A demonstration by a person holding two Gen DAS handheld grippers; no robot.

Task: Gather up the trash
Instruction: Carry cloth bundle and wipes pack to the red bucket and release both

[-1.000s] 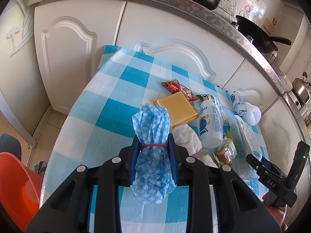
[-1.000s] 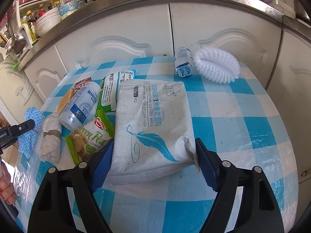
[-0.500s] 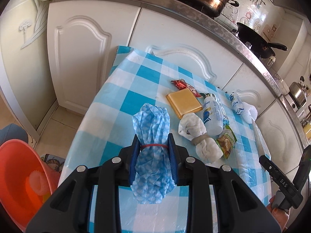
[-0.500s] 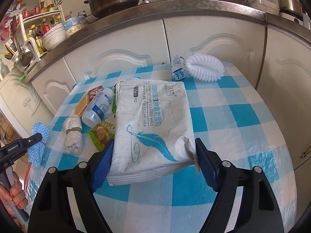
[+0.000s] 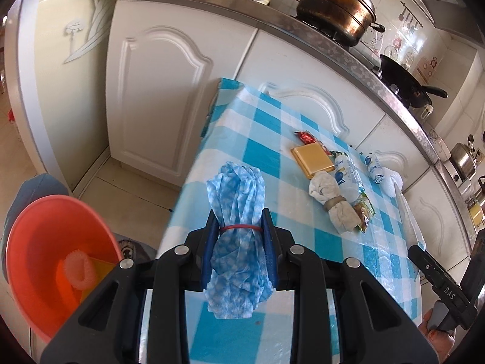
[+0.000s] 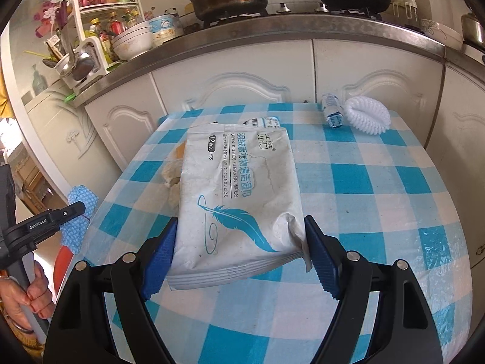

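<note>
Blue-and-white checked plastic tablecloth [image 6: 379, 182] spreads ahead of and under both tongs; round orange plastic basin [image 5: 45, 242] sits on the floor, down-left of the left gripper [image 5: 239, 242]. Right gripper [image 6: 239, 254] clamps a flat white wipes packet with blue feather print [image 6: 239, 188], lifted off the cloth. Left gripper is closed on a rolled blue-white cloth wad bound by a red rubber band [image 5: 236, 212].

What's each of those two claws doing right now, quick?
Left gripper: closed on the blue cloth bundle.
Right gripper: clamped on the wipes pack.
</note>
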